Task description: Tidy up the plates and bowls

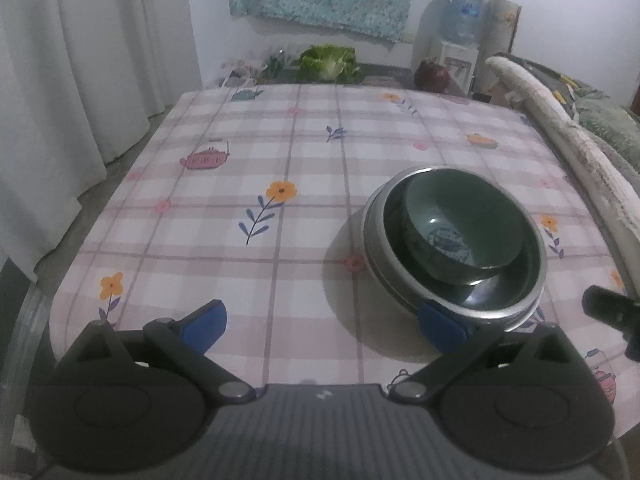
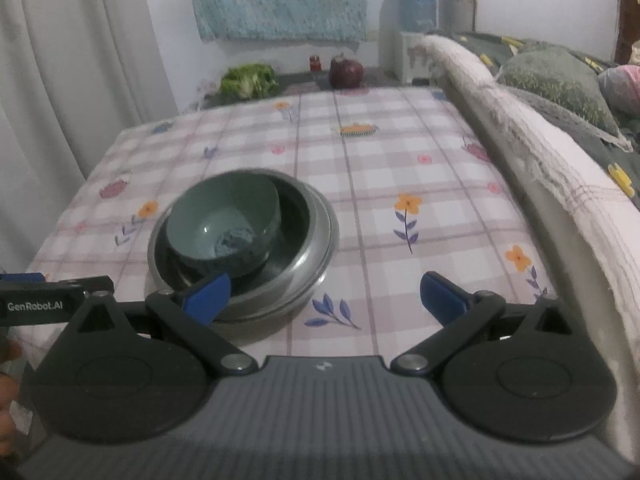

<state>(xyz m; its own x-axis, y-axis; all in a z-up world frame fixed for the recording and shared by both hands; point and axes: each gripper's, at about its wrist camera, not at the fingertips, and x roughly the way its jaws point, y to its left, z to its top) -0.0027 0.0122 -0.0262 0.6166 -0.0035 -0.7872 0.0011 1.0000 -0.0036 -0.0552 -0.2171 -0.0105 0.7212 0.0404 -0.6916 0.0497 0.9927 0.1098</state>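
Bowls (image 1: 460, 228) sit nested, seemingly three, on the tablecloth (image 1: 280, 152); both tools (image 1: 322, 322) (image 2: 324, 294) gape, empty.

A small bowl (image 1: 460, 224) is nested in a larger bowl (image 1: 516, 296), which is set in a metal plate (image 1: 374, 240). The stack is placed on the surface (image 1: 280, 152); a cabbage (image 1: 330, 62) is seen behind it.

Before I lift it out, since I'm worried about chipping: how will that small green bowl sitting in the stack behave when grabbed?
The small green bowl looks glazed and shiny, so probably slippery between fingers and likely brittle if knocked. It sits tilted and off-centre inside the dark bowl, so it may rock or slide when nudged. The metal bowl underneath seems a steady base.
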